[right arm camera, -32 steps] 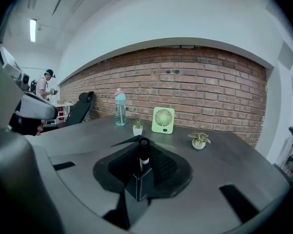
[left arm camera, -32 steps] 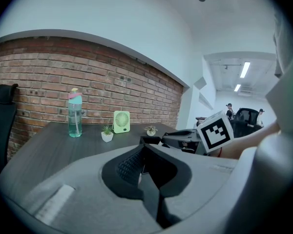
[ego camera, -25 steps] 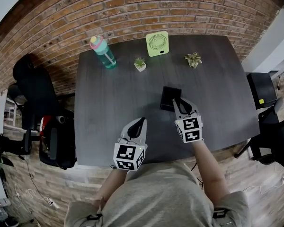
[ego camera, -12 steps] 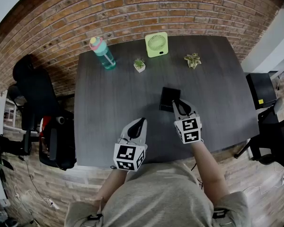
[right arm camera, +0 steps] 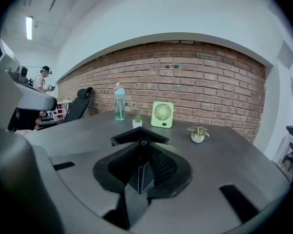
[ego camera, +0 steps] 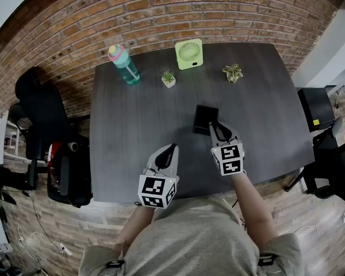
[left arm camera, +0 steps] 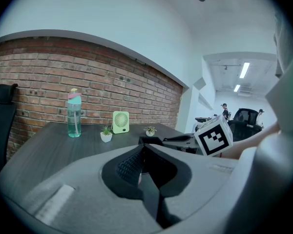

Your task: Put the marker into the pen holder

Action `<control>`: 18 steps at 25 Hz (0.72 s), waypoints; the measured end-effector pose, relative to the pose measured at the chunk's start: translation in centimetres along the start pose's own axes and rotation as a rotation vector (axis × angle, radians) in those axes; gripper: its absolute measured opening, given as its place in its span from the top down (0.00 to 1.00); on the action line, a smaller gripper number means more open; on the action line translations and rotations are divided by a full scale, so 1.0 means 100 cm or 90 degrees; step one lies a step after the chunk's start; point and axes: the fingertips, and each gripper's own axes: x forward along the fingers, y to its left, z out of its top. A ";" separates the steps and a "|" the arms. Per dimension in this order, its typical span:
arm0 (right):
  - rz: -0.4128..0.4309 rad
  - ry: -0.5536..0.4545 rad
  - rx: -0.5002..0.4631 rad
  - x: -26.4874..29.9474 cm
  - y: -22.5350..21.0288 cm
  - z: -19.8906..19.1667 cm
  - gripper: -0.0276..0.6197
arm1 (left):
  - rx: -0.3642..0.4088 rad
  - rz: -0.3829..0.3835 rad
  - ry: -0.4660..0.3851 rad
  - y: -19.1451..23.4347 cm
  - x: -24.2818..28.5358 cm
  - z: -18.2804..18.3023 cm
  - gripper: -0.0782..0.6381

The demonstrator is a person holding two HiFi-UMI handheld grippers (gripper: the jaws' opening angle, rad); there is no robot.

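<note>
The pen holder (ego camera: 205, 119), a black square open-topped box, stands mid-table. My right gripper (ego camera: 216, 125) hovers at its near right corner, shut on a black marker (right arm camera: 144, 143) whose round end points at the camera in the right gripper view. There the pen holder (right arm camera: 133, 136) lies just beyond the jaw tips. My left gripper (ego camera: 171, 149) is over the table's near part, left of the holder, jaws shut with nothing between them. From the left gripper view the pen holder (left arm camera: 150, 141) and the right gripper (left arm camera: 181, 140) show ahead to the right.
Along the table's far edge stand a teal bottle (ego camera: 125, 64), a small potted plant (ego camera: 169, 78), a green fan (ego camera: 189, 53) and a second small plant (ego camera: 232, 72). Black chairs sit off the left (ego camera: 43, 114) and right (ego camera: 333, 160) table edges.
</note>
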 end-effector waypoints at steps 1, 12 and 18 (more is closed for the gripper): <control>-0.001 0.001 0.000 0.000 0.000 0.000 0.85 | 0.000 0.000 0.000 0.000 -0.001 0.000 0.87; -0.014 0.009 0.008 -0.005 0.001 -0.003 0.85 | 0.001 0.005 -0.004 0.000 -0.011 -0.001 0.87; -0.018 0.016 0.011 -0.010 0.004 -0.005 0.85 | 0.002 0.001 -0.007 -0.003 -0.018 0.000 0.87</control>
